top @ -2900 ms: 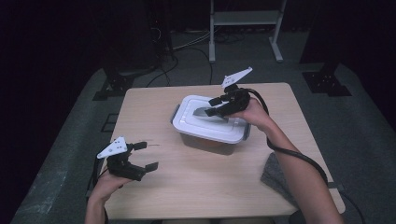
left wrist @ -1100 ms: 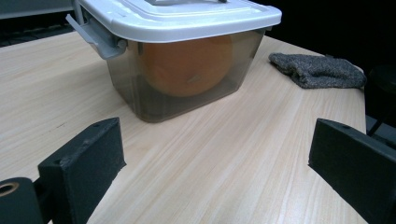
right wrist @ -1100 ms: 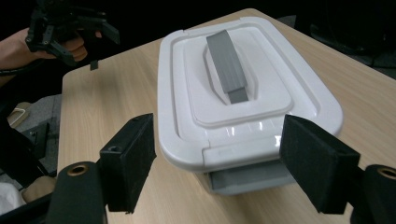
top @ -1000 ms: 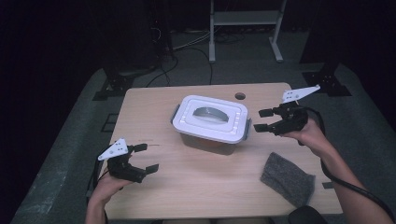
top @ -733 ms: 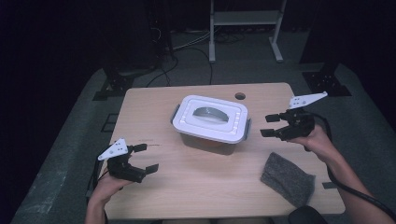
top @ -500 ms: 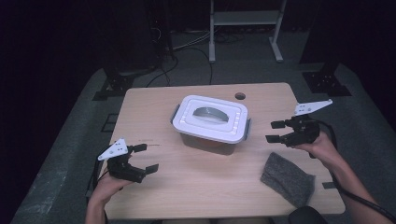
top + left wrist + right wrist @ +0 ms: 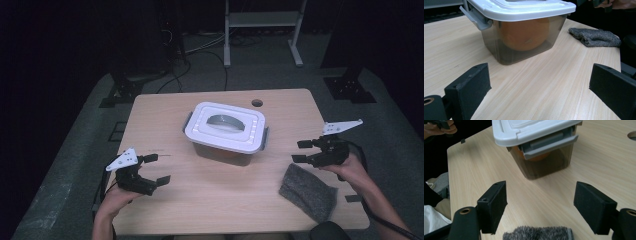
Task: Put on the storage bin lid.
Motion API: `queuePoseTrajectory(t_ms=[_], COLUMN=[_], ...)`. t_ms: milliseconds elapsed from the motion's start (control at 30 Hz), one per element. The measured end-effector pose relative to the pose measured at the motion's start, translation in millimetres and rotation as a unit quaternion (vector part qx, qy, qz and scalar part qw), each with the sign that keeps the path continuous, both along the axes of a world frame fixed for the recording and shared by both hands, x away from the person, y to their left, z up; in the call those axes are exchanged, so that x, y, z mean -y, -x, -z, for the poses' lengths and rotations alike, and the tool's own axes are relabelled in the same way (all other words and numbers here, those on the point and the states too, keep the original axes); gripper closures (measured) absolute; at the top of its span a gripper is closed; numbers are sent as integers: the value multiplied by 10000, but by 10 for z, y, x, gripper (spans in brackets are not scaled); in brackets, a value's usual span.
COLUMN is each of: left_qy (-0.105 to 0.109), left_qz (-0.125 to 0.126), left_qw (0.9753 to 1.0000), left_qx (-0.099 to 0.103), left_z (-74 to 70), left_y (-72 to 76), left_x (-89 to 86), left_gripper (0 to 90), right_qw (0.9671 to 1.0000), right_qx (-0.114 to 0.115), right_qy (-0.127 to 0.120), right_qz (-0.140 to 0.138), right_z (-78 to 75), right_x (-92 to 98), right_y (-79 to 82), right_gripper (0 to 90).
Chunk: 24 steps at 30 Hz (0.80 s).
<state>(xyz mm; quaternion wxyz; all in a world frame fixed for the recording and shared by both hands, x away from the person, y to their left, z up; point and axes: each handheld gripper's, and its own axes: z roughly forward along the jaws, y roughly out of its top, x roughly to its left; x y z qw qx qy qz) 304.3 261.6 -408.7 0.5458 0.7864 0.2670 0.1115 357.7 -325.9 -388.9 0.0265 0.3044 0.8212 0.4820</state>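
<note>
Right claw [image 7: 303, 151] hangs over the table's [image 7: 210, 200] right edge, jaws spread wide, nothing between them. Grey cloth [image 7: 307, 191] lies just below and in front of it, not touched. Left claw [image 7: 156, 169] sits low near the front-left corner, jaws likewise wide apart and empty. Lidded container [image 7: 226, 132] stands mid-table between my two hands, well apart from both; white lid seated, grey side latch [image 7: 549, 144] visible. Through the smoky wall I see an orange round object [image 7: 525, 33] inside.
</note>
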Motion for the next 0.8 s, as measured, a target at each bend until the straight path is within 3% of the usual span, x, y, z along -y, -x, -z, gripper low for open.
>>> queuePoseTrajectory(t_ms=[800], left_qy=[-34], left_qz=[30], left_qw=[10000], left_qx=[0], left_z=[5], left_y=[-18], left_x=[14], left_gripper=[27], right_qw=[9995], right_qx=[-224], right_qy=[-116], right_qz=[204], right_z=[379], right_x=[203], right_y=[298], right_gripper=[254])
